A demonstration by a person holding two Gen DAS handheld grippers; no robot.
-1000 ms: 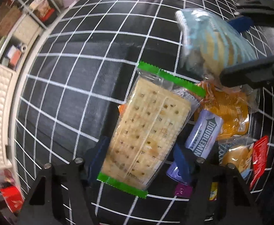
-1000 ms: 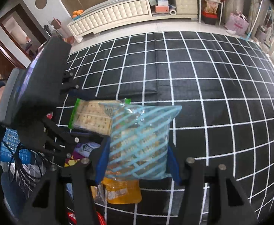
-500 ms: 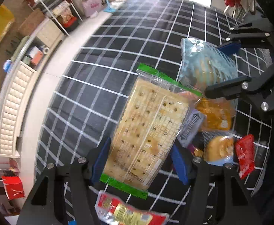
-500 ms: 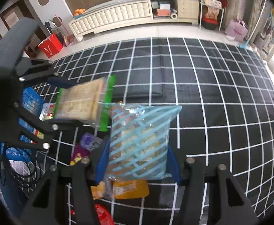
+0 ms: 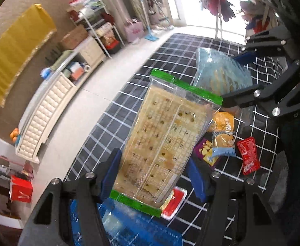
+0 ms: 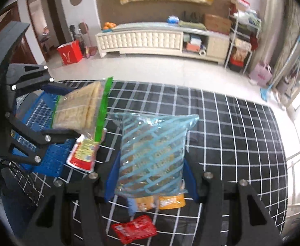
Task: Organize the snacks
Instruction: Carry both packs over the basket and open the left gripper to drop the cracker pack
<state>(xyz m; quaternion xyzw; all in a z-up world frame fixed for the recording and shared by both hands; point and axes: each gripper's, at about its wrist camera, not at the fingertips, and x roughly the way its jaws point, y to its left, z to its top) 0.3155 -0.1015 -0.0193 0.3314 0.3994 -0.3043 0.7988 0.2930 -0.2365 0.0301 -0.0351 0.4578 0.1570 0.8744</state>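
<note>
My left gripper (image 5: 156, 176) is shut on a clear, green-edged cracker pack (image 5: 162, 141), held in the air above a blue plastic basket (image 5: 129, 227). From the right wrist view the same cracker pack (image 6: 80, 106) hangs in the left gripper (image 6: 55, 110) over the blue basket (image 6: 47, 160). My right gripper (image 6: 150, 176) is shut on a clear bag with blue stripes (image 6: 152, 155); in the left wrist view that striped bag (image 5: 217, 73) is at the upper right, held by the right gripper (image 5: 240, 78). Several small snack packets (image 5: 223, 143) lie on the black checked cloth (image 5: 109, 131) below.
A red-and-yellow packet (image 6: 82, 153) lies beside the basket's edge. A red sachet (image 6: 133, 231) and orange packets (image 6: 164, 202) lie on the checked cloth (image 6: 232, 133). Beyond the cloth is bare floor, a white low cabinet (image 6: 150, 39), a red bag (image 6: 70, 53) and shelving (image 6: 242, 41).
Both grippers have risen with their packs, so the cloth and snacks look smaller. The left gripper swung left, and the blue basket has come into view under it. More of the room shows.
</note>
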